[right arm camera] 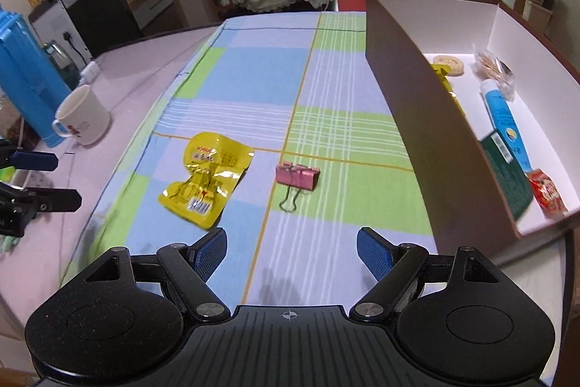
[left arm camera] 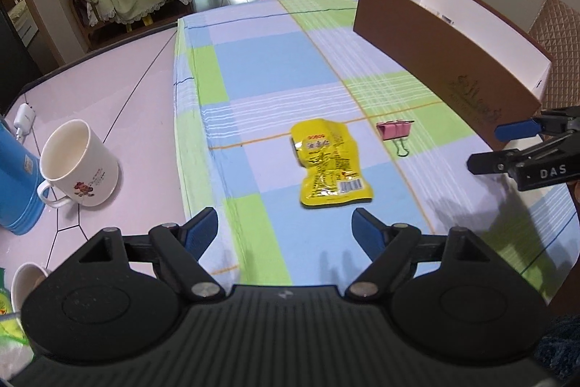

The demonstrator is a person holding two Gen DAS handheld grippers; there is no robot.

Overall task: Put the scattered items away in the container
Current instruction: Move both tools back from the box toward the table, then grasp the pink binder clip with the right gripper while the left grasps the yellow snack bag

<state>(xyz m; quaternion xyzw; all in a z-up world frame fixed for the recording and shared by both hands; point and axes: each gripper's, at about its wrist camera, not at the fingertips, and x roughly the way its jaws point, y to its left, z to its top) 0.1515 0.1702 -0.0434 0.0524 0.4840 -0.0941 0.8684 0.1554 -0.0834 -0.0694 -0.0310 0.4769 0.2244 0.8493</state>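
Note:
A crumpled yellow snack packet [left arm camera: 328, 165] [right arm camera: 206, 177] lies on the checked cloth, just ahead of my open left gripper [left arm camera: 286, 234]. A pink binder clip [left arm camera: 394, 133] [right arm camera: 298, 177] lies to its right, straight ahead of my open right gripper [right arm camera: 291, 251]. Neither gripper holds anything. The brown box with white inside [left arm camera: 435, 35] [right arm camera: 406, 89] stands at the right; inside it I see a blue tube [right arm camera: 507, 126], a green packet [right arm camera: 507, 169], a red sachet [right arm camera: 547, 193] and wrapped snacks [right arm camera: 494, 69]. The right gripper [left arm camera: 507, 147] shows at the right edge of the left view, the left gripper [right arm camera: 43, 178] at the left edge of the right view.
A white mug [left arm camera: 78, 165] [right arm camera: 85, 118] and a blue flask [left arm camera: 16, 184] [right arm camera: 29, 78] stand on the pink tabletop left of the cloth. Another cup [left arm camera: 25, 281] sits at the near left. A sofa and a red mat lie beyond the table.

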